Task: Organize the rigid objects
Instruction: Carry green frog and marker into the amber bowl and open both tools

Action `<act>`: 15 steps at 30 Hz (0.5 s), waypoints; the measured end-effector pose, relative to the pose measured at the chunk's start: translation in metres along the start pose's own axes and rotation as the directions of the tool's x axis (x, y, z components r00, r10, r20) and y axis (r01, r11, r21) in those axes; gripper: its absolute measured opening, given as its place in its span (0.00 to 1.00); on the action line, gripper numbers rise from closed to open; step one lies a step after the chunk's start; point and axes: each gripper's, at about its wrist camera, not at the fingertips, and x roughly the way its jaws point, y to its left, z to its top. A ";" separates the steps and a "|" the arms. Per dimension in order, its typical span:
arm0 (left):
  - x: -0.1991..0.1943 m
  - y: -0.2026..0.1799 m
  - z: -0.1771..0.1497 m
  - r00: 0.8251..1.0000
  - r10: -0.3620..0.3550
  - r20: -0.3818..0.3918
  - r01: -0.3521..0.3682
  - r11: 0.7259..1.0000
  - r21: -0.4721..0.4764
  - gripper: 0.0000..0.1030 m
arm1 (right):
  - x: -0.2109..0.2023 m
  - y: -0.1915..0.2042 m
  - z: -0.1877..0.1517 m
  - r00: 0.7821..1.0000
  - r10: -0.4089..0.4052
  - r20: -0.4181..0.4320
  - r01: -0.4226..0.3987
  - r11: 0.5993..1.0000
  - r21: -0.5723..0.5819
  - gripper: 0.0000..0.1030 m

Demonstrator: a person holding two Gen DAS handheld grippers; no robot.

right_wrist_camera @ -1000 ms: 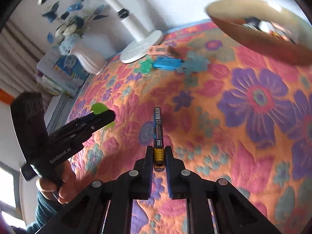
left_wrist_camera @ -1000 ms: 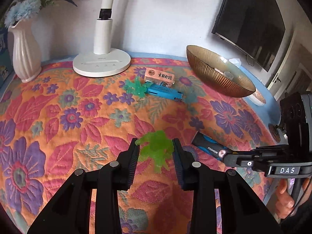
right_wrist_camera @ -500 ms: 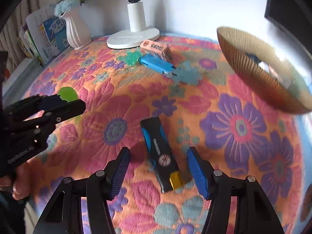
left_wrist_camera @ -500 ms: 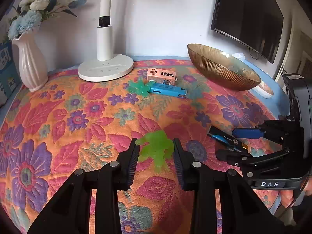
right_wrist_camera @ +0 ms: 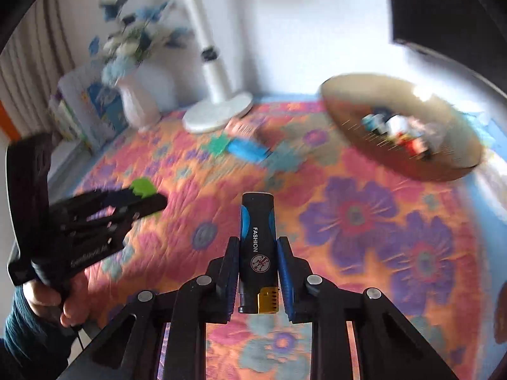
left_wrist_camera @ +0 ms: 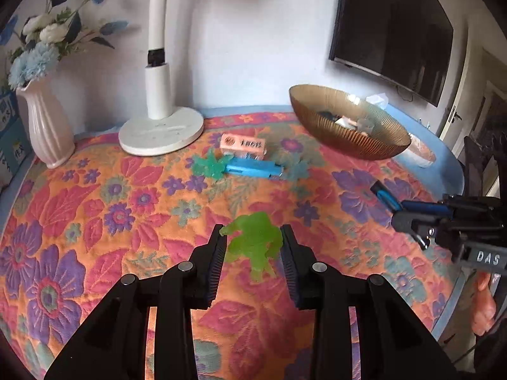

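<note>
A translucent green toy figure [left_wrist_camera: 253, 247] hangs above the flowered tablecloth, with my left gripper [left_wrist_camera: 252, 237] shut on it. The right wrist view shows that gripper [right_wrist_camera: 152, 199] at the left, the green figure [right_wrist_camera: 142, 186] poking out at its tip. A black and blue lighter [right_wrist_camera: 256, 240] marked FASHION sits between the pads of my right gripper [right_wrist_camera: 258, 240], which is shut on it and holds it clear of the cloth. From the left wrist, the right gripper [left_wrist_camera: 408, 218] stands at the right edge with the lighter [left_wrist_camera: 385, 198] sticking out.
A ribbed gold bowl [left_wrist_camera: 348, 133] with several small items stands at the back right. A white lamp base [left_wrist_camera: 161, 129], a white vase [left_wrist_camera: 44, 126], an orange box [left_wrist_camera: 244, 144], a blue bar [left_wrist_camera: 253, 167] and a teal star piece [left_wrist_camera: 209, 166] lie at the back.
Half a second ago the lighter lay on the cloth between the open right jaws; now they are shut on it and it is lifted. The left gripper rose slightly with the green figure.
</note>
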 end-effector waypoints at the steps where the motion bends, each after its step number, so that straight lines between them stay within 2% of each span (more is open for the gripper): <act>1: -0.003 -0.007 0.009 1.000 -0.010 0.016 0.010 1.000 0.013 0.30 | -0.010 -0.008 0.006 1.000 -0.015 0.027 0.015 1.000 0.015 0.22; 3: -0.008 -0.023 0.029 0.998 -0.036 0.047 0.034 0.998 0.043 0.30 | -0.031 -0.025 0.018 0.995 -0.057 0.082 0.054 0.998 0.044 0.22; 6: -0.008 -0.048 0.065 0.994 -0.071 0.079 0.063 0.994 0.093 0.30 | -0.059 -0.057 0.040 0.976 -0.161 0.146 0.147 0.984 0.103 0.22; 9: -0.001 -0.079 0.105 0.991 -0.068 0.117 0.052 0.989 0.138 0.30 | -0.083 -0.102 0.062 0.954 -0.246 0.173 0.208 0.955 0.211 0.22; 12: 0.016 -0.107 0.139 0.991 -0.040 0.125 0.024 0.991 0.128 0.30 | -0.090 -0.141 0.082 0.945 -0.291 0.150 0.235 0.923 0.304 0.22; 15: 0.041 -0.129 0.158 0.993 -0.064 0.101 0.052 0.992 0.112 0.30 | -0.079 -0.168 0.092 0.952 -0.291 0.099 0.240 0.905 0.352 0.22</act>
